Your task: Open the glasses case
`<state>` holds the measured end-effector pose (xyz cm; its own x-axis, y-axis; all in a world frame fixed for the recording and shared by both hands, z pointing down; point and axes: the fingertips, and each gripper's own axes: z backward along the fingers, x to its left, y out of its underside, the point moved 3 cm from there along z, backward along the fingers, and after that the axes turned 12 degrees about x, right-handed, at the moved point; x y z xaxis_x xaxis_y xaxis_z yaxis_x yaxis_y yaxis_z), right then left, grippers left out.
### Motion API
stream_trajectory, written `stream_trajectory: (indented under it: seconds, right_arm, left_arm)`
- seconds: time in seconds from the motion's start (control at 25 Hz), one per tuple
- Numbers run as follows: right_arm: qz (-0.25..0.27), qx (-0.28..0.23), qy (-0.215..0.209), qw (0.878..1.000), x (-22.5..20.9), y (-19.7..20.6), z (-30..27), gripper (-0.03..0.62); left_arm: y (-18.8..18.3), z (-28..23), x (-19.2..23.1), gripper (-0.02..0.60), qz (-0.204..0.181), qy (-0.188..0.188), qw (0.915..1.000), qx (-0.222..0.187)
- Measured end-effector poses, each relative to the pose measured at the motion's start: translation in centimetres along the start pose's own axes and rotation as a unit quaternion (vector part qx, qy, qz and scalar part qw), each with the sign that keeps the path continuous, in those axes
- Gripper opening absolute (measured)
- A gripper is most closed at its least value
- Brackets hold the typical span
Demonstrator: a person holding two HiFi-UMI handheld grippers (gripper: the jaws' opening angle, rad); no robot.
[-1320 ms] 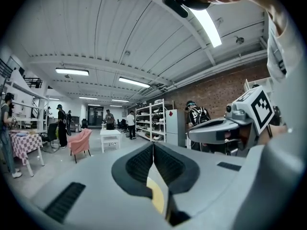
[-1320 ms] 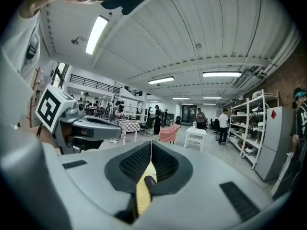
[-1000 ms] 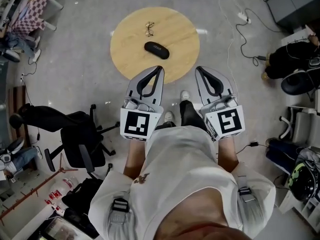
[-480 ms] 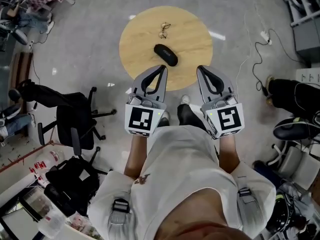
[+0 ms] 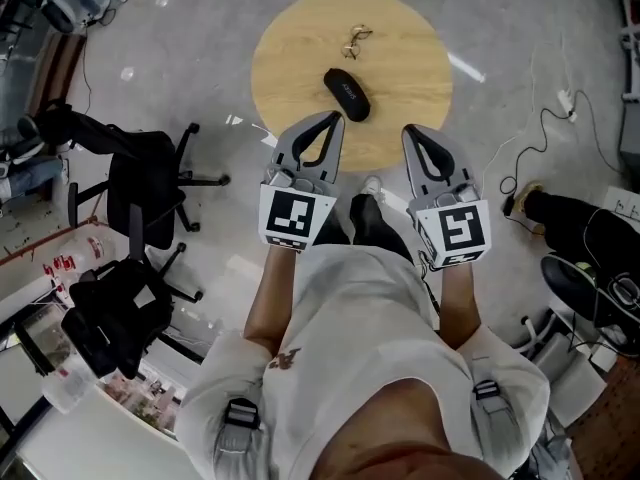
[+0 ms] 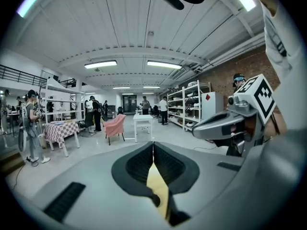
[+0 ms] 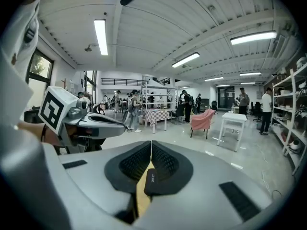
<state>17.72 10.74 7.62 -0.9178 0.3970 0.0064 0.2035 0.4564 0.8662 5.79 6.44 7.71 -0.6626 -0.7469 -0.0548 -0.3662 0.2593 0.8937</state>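
Note:
A black glasses case (image 5: 346, 94) lies closed on a round wooden table (image 5: 410, 48), with a pair of glasses (image 5: 355, 40) beyond it. My left gripper (image 5: 334, 118) hangs shut and empty just short of the case, over the table's near edge. The right gripper (image 5: 413, 130) is shut and empty too, to the right of the case. In the right gripper view the case (image 7: 150, 178) shows through the gap below the closed jaws (image 7: 151, 143). The left gripper view has only a strip of table (image 6: 158, 188) under its closed jaws (image 6: 153, 143).
A black office chair (image 5: 140, 173) stands left of the table, and a black bag (image 5: 115, 313) lies nearer on the left. Cables and a power strip (image 5: 568, 100) trail across the floor at the right. The person's shoes (image 5: 368, 213) are near the table's edge.
Both grippers have moved forward and down toward the table, staying shut. The table and case now sit closer to the gripper tips.

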Motion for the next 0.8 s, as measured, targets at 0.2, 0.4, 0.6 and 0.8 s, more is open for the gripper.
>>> stream_trajectory:
  seconds: [0.2,0.4,0.6,0.8]
  right_arm:
    - [-0.002,0.018,-0.022,1.0,-1.1,2.1,-2.2,0.021]
    - [0.004,0.047,-0.044,0.998,-1.9,4.6,-5.2,0.021]
    - [0.03,0.063,-0.061,0.996,-1.8,6.0,-7.7,0.021]
    - [0.041,0.069,-0.077,0.994,-1.1,7.6,-10.1,0.021]
  left_arm:
    - [1.9,-2.0,-0.1,0.02,0.013,-0.017,0.9997,0.014]
    - [4.0,-4.2,0.6,0.021,0.028,-0.037,0.9986,0.024]
    - [6.5,-6.0,1.3,0.021,0.039,-0.049,0.9975,0.033]
    - [9.3,-7.4,1.7,0.021,0.045,-0.056,0.9964,0.046]
